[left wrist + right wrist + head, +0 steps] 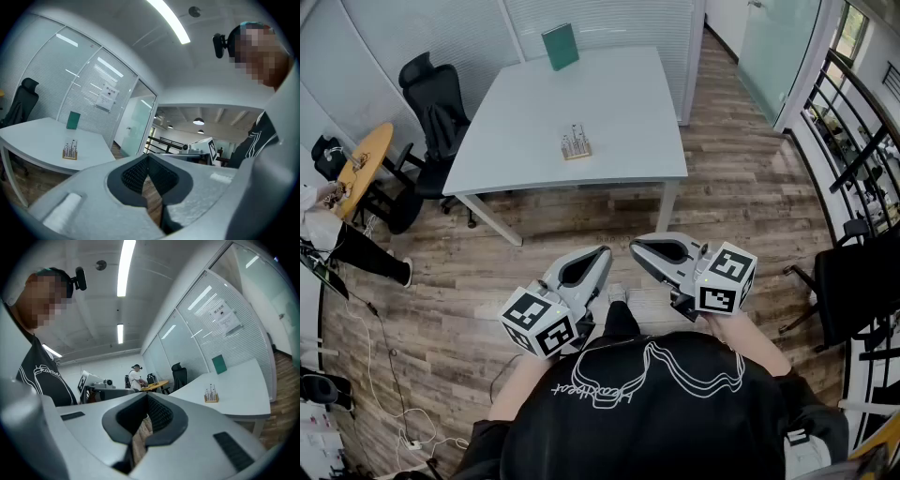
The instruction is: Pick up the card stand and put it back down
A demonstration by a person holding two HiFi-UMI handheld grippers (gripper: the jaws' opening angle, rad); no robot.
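The card stand (576,144), a small wooden base with thin metal clips standing up, sits near the middle of the white table (525,122). It also shows far off in the left gripper view (70,150) and the right gripper view (211,394). Both grippers hang low over the wooden floor, well short of the table. My left gripper (602,253) is shut and empty, its jaw tips touching (148,157). My right gripper (636,246) is shut and empty too (146,397).
A green board (561,46) stands at the table's far edge. Black office chairs (431,98) stand left of the table, another chair (853,281) at the right. A person (337,239) is at the far left by an orange round table (366,164). Cables trail on the floor.
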